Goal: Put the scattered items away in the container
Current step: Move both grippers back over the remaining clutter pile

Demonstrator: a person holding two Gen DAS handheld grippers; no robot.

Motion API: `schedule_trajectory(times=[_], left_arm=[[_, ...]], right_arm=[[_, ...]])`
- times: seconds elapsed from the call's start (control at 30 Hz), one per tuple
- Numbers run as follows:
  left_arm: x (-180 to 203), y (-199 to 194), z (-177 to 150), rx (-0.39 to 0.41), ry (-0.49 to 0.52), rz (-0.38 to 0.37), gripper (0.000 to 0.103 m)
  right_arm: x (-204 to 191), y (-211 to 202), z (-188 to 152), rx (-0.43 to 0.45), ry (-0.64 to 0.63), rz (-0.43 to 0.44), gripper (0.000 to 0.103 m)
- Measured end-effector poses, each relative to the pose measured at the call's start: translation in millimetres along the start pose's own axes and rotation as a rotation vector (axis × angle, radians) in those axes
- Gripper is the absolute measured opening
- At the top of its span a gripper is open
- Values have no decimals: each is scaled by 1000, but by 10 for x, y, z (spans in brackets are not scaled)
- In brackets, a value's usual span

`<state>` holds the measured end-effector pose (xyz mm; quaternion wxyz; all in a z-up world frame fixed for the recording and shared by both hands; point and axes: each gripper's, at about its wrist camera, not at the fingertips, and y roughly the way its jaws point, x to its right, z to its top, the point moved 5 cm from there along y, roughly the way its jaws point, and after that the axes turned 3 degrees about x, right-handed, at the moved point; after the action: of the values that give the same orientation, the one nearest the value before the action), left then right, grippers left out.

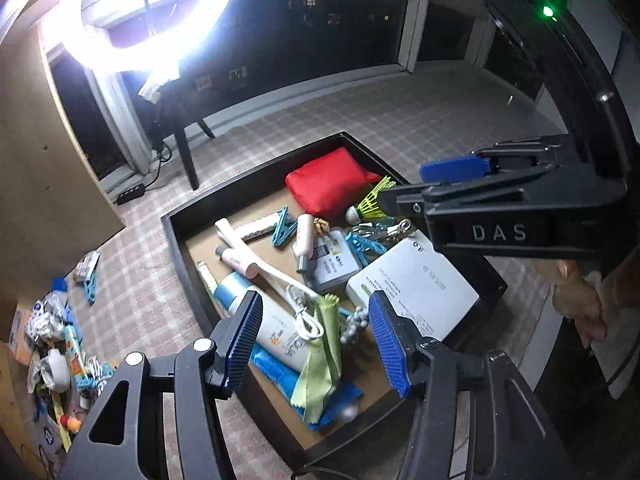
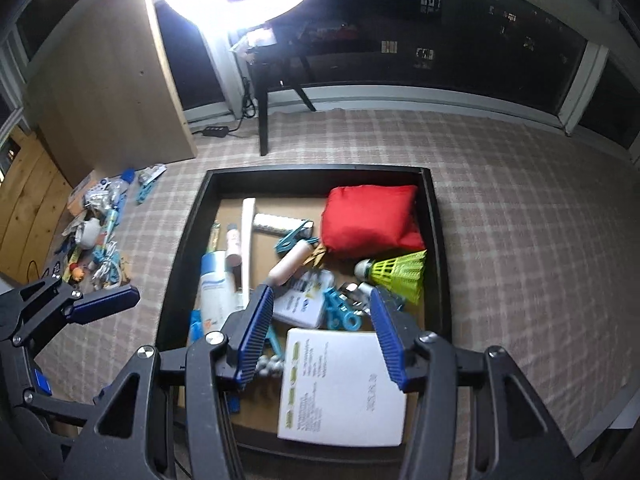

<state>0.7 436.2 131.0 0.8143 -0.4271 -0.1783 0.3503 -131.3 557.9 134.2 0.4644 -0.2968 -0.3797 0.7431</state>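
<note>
I hold both grippers above the black shallow wooden tray [image 2: 438, 240] on the checked cloth. My left gripper [image 1: 316, 340] is released, with nothing between its blue ribbed pads. My right gripper [image 2: 320, 340] is released too, over the flat white box [image 2: 344, 388] lying inside the tray. A heap of small scattered items [image 2: 96, 248] lies on the cloth, well apart to the left of the tray.

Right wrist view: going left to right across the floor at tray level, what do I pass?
Left gripper → scattered pile on the checked mat → tray's left wall → sunscreen bottle → red pouch → yellow shuttlecock → tray's right wall → bare mat.
</note>
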Motion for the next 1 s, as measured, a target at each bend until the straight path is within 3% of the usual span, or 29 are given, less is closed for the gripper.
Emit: schedule_trajectory(times=[0.33, 0.6, 0.8, 1.0], left_arm=[[-568, -316, -557, -2, -89, 75, 54], [-1518, -621, -1377, -31, -242, 220, 57], [-2379, -906, -2003, -53, -425, 274, 57], [-3080, -1133, -2385, -51, -530, 316, 57]], right_arm=[[-527, -104, -253, 7, -8, 37, 50], [-1217, -84, -509, 19, -44, 52, 55], [-1669, -15, -699, 11, -17, 93, 55], [-2067, 80, -817, 12, 8, 101, 55]])
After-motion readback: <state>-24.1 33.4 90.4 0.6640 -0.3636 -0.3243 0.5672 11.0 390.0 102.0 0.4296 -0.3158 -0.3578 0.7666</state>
